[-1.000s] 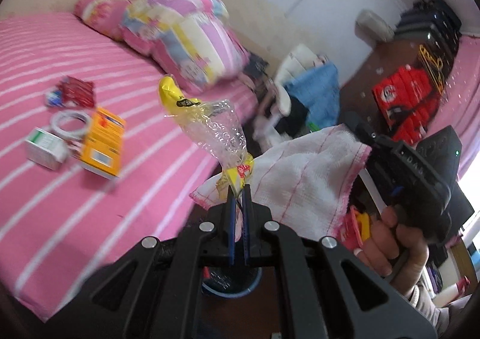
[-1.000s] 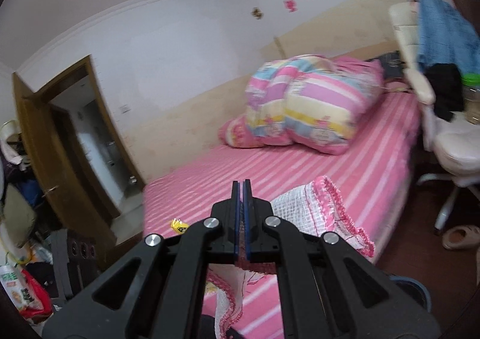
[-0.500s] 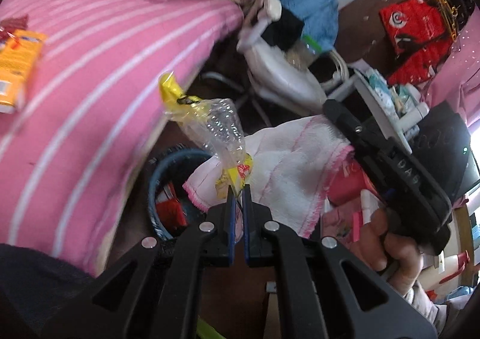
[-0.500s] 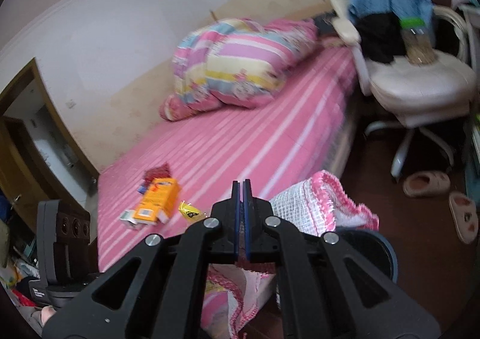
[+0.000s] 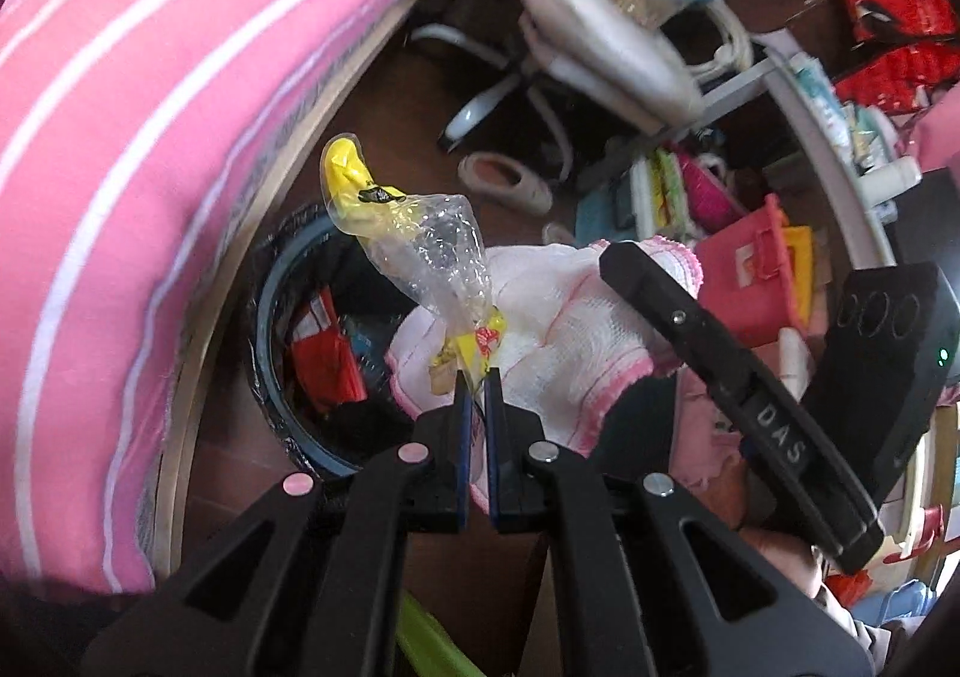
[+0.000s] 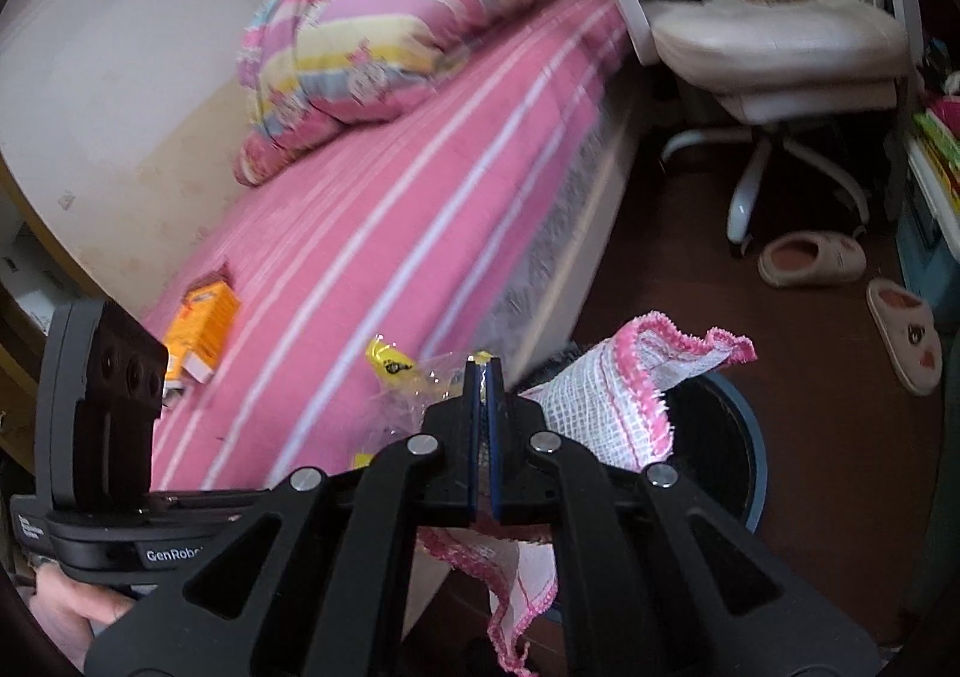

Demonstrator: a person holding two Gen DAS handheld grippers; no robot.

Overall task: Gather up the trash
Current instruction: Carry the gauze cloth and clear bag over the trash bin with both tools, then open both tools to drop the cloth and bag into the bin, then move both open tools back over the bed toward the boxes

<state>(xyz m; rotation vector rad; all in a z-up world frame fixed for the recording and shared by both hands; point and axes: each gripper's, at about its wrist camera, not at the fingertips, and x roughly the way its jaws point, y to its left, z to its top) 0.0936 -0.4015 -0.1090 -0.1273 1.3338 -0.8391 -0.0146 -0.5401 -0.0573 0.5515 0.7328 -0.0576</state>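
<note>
Left wrist, tongs [image 5: 475, 377] clamped on wrapper [image 5: 420, 257], right tongs [image 6: 486, 371] pinching cloth [image 6: 606, 407] (dark floor [image 6: 810, 467]).

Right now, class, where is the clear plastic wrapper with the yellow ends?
The plastic wrapper is pinched in the left tongs, held up over the trash bin beside the pink bed, just left of the cloth.

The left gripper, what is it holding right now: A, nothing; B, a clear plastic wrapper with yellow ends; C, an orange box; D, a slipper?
B: the left gripper has its jaws shut on the clear plastic wrapper, held above the trash bin beside the bed.
</note>
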